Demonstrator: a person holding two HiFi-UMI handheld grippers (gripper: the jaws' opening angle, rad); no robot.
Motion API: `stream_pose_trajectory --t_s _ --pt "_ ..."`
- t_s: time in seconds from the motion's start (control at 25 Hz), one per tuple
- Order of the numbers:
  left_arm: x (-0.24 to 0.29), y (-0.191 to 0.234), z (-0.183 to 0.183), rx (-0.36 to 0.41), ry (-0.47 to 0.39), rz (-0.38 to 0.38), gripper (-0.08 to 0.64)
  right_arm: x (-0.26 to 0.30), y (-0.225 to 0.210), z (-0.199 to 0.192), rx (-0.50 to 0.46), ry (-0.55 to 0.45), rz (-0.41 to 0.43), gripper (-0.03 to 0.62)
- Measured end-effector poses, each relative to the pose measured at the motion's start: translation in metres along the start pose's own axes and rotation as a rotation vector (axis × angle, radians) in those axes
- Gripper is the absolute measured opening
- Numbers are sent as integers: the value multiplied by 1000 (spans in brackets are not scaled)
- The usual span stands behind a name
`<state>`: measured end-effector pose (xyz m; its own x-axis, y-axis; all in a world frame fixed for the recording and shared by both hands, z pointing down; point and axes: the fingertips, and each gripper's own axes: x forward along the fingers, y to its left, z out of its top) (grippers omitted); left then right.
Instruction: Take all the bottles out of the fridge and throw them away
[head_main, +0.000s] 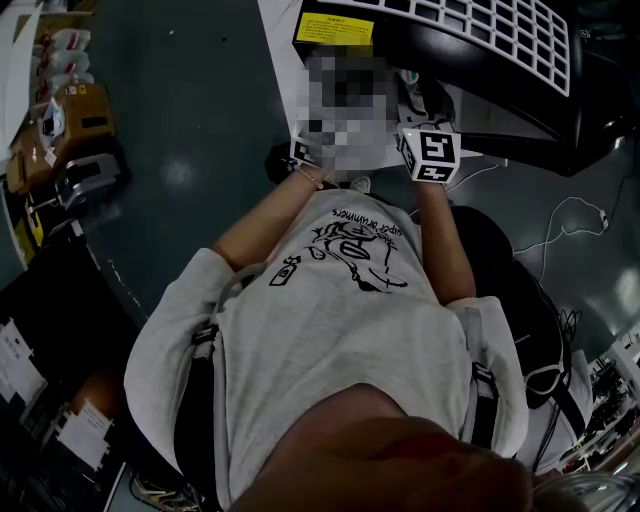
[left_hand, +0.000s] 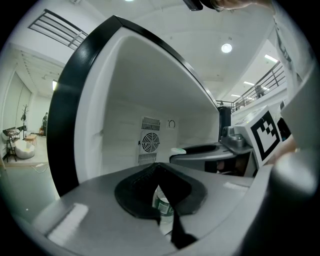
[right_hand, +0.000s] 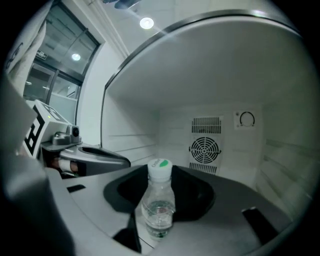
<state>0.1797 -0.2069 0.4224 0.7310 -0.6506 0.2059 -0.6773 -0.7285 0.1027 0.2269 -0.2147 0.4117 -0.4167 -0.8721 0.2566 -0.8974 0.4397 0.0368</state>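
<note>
Jaws of the right gripper (right_hand: 159, 222) clamp a clear bottle (right_hand: 159, 202) inside the fridge (right_hand: 225, 95). Its white cap (right_hand: 160, 169) bears a green mark with print too small to read. The left gripper (left_hand: 164, 212) seems pinched on a green-labelled bottle (left_hand: 162, 204).

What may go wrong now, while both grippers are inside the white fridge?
The clear plastic bottle with a white cap sits upright in the right gripper, its top above the jaws; it may tip or slip out. The left gripper is close beside it inside the white fridge, so they may collide coming out.
</note>
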Motion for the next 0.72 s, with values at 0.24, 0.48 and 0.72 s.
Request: stream_pose_trajectory --t_s 0.24,0.48,0.72 --pt "-3 -5 5 0 -13 -19 9 -12 4 4 -7 -4 1 147" --pt "-11 -12 14 -7 -20 -42 9 -27 7 15 -7 -15 0 147" --pt "-17 -18 24 -11 -33 -61 9 -39 9 29 -7 -29 7 147"
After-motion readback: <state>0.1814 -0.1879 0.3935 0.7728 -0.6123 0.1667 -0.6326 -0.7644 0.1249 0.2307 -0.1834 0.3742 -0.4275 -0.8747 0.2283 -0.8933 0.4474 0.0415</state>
